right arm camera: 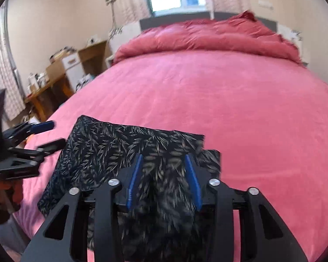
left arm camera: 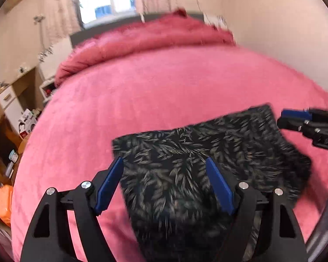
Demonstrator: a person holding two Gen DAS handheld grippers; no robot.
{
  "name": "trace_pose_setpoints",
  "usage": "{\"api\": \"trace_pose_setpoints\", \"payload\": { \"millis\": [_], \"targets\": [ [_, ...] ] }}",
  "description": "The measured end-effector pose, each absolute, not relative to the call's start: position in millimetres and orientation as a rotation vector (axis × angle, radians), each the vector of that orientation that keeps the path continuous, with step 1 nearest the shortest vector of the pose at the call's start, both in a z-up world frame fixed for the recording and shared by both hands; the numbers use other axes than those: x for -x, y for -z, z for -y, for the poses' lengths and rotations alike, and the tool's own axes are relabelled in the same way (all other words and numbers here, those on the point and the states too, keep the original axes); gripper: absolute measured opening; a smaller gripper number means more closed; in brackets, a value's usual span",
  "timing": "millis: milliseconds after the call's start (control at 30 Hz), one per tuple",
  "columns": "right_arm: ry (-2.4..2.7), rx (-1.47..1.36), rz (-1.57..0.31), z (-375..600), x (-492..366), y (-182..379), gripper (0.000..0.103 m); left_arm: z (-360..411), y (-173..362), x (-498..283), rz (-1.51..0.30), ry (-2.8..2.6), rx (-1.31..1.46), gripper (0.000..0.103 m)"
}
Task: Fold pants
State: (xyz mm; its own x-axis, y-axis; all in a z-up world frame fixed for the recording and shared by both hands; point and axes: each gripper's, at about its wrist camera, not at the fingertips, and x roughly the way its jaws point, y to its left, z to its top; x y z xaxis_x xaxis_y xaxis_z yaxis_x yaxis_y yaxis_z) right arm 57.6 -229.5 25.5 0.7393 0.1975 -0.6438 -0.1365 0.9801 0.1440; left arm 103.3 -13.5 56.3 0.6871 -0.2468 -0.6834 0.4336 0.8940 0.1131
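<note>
So the black pants with the pale feather-leaf print (right arm camera: 111, 150) are lying on the pink plush bed cover (right arm camera: 240, 100), near the foot edge of the bed, already bunched into a roughly folded slab. The left gripper (left arm camera: 165, 163) is spread wide over the fabric and grabbing nothing. The right gripper (right arm camera: 164, 159) has its blue fingers (right arm camera: 134, 179) partly apart with cloth sitting between them, but it's blurry there, so I can't tell if it's actually pinching.

My guess is they're mid-fold. To do this bit well I'd get both grippers onto matching corners of the same edge, lift just enough to clear the cover, and lay it over so the edges line up. That soft fabric looks like it'll slump if only 1 side gets carried.

Room-wise, there's loads of bare cover toward the rumpled red duvet (right arm camera: 207, 37) at the head end. The near edge of the bed is tight though, so I'd fold away from it.
</note>
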Motion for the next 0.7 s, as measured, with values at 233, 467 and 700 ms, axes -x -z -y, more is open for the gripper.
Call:
{"api": "trace_pose_setpoints", "payload": {
  "millis": [233,467,700],
  "targets": [
    [-0.197,-0.087,-0.818,233,-105,1,0.026,16,-16,-158,-0.819,0.318,-0.234,0.088],
    [-0.162,-0.082,-0.801,231,-124,20,0.023,10,5,-178,-0.805,0.273,-0.159,0.101],
    [-0.143,-0.051,-0.731,226,-108,17,0.024,7,4,-176,-0.799,0.270,-0.154,0.101]
  ]
}}
